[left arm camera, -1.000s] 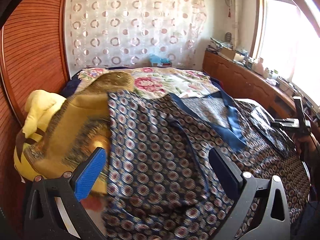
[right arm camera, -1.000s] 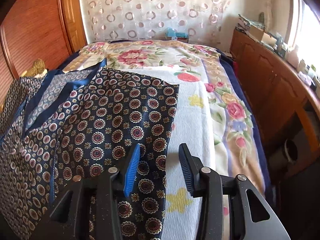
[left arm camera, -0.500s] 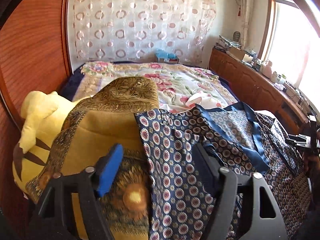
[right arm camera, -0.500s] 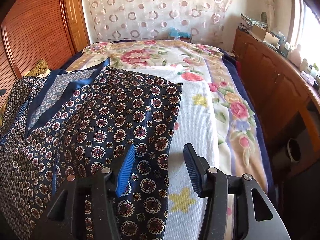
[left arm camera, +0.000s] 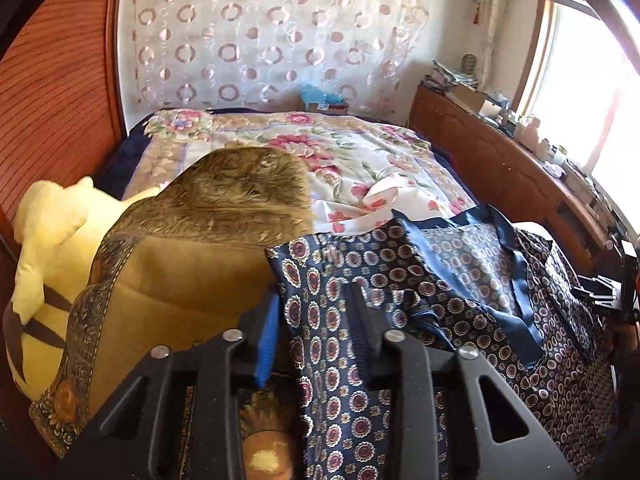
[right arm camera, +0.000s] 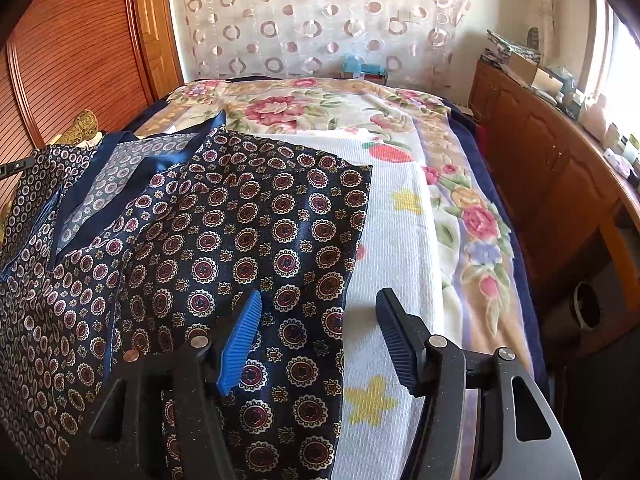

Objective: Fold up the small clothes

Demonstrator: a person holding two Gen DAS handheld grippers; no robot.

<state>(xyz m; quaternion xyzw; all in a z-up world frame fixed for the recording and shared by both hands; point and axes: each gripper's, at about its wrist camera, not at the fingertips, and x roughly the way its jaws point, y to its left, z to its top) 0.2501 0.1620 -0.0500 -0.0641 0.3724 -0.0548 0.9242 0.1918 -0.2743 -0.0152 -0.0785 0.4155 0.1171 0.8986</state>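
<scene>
On a bed covered by a floral blanket [right arm camera: 476,220], I hold two grippers over a dark navy patterned garment [right arm camera: 240,232]. My left gripper [left arm camera: 316,336] has its jaws closing, now fairly narrow, with the garment's edge bunched between the blue pad and the black one; I cannot tell whether the pads already press it. My right gripper [right arm camera: 320,336] has its jaws opening, well apart, with the garment's right edge and a white towel with yellow stars [right arm camera: 396,240] beneath the gap; the pads grip nothing. The garment is spread across the bed's near left side, printed with red and cream medallions and trimmed with a plain blue satin collar [left arm camera: 516,280]. Its left end lies against a golden-brown cushion [left arm camera: 192,256], beside a yellow plush toy [left arm camera: 48,232].
</scene>
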